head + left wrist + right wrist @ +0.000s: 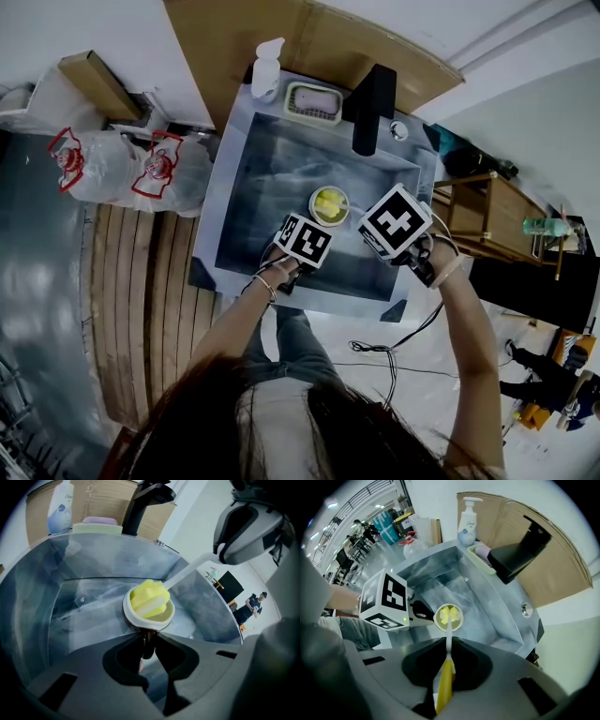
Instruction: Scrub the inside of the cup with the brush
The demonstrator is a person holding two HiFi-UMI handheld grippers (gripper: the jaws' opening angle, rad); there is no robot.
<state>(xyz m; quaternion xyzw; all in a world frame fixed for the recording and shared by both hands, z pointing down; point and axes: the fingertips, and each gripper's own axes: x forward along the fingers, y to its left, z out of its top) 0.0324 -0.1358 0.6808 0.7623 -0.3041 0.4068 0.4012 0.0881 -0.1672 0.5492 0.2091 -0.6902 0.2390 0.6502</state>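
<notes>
The scrubbing seems to be in progress: the left claw (146, 641) pinches the cup (132, 617) in the sink (272, 169), and the right claw (447, 653) pinches the brush (445, 679), whose yellow head is already inside the cup.

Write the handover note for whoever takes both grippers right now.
Left gripper: shut on the cup, gripping its near side and holding it over the sink basin.
Right gripper: shut on the brush handle, pointing down at the cup.
Brush's yellow sponge head: inside the cup mouth.
Done: both items picked up, brush inserted.
Left: scrub round the inner wall. How much has been scrubbed so far cannot be told.
</notes>
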